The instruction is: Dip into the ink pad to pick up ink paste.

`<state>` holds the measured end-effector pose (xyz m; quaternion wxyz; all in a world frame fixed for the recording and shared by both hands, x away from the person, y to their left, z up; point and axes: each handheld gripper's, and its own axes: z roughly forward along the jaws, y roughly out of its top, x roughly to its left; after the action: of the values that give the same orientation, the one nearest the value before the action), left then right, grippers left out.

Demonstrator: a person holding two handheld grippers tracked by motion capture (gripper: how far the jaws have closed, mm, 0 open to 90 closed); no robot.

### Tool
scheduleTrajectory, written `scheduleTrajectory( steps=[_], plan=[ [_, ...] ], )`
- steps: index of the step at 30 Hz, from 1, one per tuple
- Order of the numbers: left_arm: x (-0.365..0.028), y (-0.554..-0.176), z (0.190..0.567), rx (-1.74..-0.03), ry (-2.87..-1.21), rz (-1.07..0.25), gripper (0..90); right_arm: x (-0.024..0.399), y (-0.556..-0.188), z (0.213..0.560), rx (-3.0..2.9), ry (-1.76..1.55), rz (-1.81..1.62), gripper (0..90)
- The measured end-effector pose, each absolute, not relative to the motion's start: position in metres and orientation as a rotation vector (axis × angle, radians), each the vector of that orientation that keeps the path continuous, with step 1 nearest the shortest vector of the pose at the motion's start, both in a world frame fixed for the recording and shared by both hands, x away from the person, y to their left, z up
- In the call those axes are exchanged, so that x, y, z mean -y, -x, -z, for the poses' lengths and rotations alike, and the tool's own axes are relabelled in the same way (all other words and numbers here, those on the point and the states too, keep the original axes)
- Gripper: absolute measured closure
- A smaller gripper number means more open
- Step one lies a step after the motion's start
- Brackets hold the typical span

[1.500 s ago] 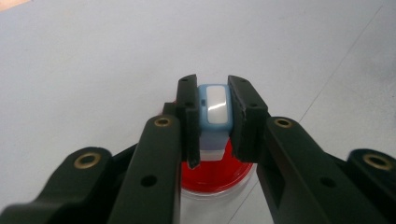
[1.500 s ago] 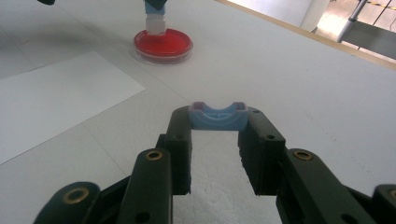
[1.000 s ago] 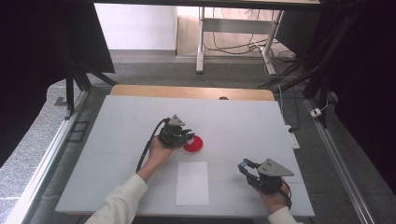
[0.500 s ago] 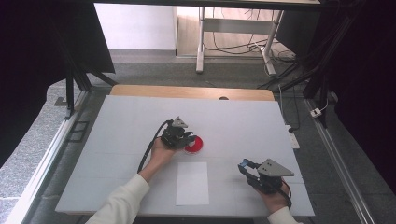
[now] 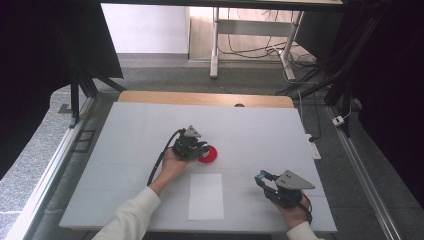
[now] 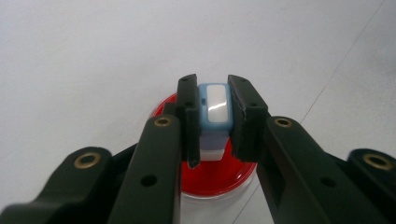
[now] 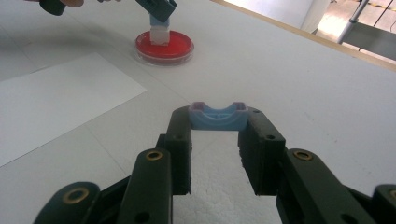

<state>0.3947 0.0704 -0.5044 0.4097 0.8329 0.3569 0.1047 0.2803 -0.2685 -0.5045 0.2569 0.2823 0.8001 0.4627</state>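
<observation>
Stamp: a small blue-and-white block, clamped between the jaws of the left gripper, which presses on both its sides. In the left gripper view its pale lower end reaches down over the red dish, a shallow round dish with a clear rim. In the right gripper view the block's white foot stands on the red surface of that dish, a little left of its middle. From the high view, the left gripper sits near the middle of the table, just left of the dish, with the person's left hand behind it and a black cable trailing toward the near edge.

The right gripper grips a blue cap at its fingertips, jaws set wide and closed against its two ends; the cap's curved hollow faces up. In the high view this gripper is at the near right of the table, well apart from the dish, held by the right hand.

A white sheet of paper lies flat on the table between the two grippers, near the front edge, just nearer than the dish and not touching it.
</observation>
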Motion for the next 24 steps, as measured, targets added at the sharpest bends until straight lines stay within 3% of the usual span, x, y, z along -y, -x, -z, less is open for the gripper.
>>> scheduleTrajectory(
  steps=[24],
  plan=[
    [-0.0689,-0.3933,0.5055,-0.897,-2.104,-0.279,75.3,0.268,-0.2804,0.5047,-2.175,-0.759,-1.257,65.3]
  ],
)
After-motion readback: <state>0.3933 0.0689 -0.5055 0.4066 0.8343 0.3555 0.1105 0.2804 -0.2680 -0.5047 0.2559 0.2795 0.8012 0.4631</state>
